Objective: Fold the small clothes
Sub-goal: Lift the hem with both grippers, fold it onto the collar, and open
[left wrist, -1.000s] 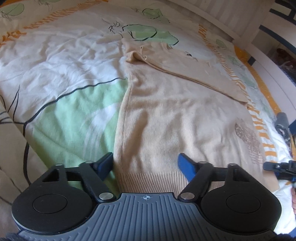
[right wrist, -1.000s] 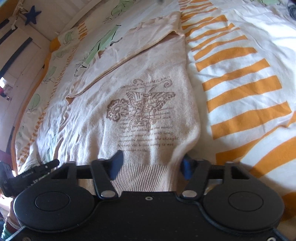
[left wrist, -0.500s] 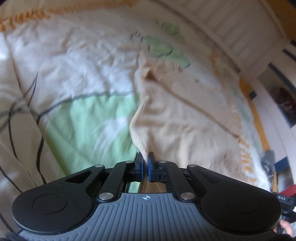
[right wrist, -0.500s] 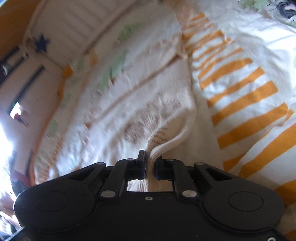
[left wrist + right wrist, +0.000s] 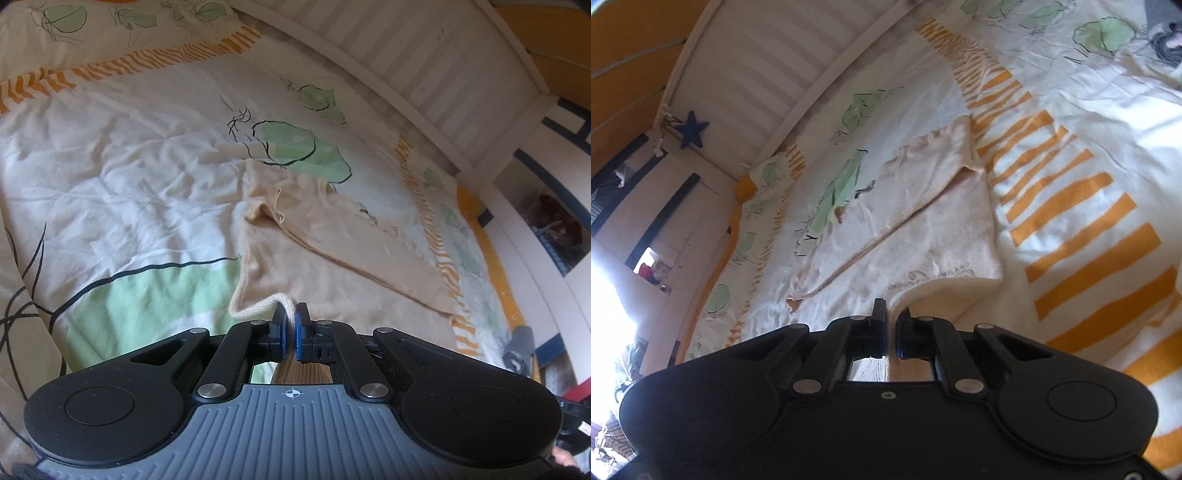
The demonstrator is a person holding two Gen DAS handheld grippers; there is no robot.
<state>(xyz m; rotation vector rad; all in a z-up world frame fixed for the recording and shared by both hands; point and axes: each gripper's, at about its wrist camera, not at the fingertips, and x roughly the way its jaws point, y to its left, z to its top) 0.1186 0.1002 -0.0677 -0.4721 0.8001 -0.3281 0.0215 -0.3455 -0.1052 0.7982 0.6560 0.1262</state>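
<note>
A small beige knit sweater (image 5: 314,258) lies on the bed with one sleeve (image 5: 354,243) folded across its chest. My left gripper (image 5: 291,312) is shut on the ribbed hem (image 5: 258,306) at the sweater's left corner, which is lifted off the bedspread. In the right wrist view the same sweater (image 5: 923,229) shows the top of its brown print near the hem. My right gripper (image 5: 892,314) has its jaws closing the last bit on the hem's right corner, pads pressing the cloth. That edge is also raised and curls upward.
The bedspread (image 5: 110,166) is white with green leaf shapes and orange stripes (image 5: 1089,236). A white slatted bed rail (image 5: 406,55) runs along the far side. A dark blue star (image 5: 691,129) hangs at the rail's end.
Both grippers closed from wide open onto the hem corners. Both have since risen, lifting the hem off the bed, and both views have tilted up toward the rail.
</note>
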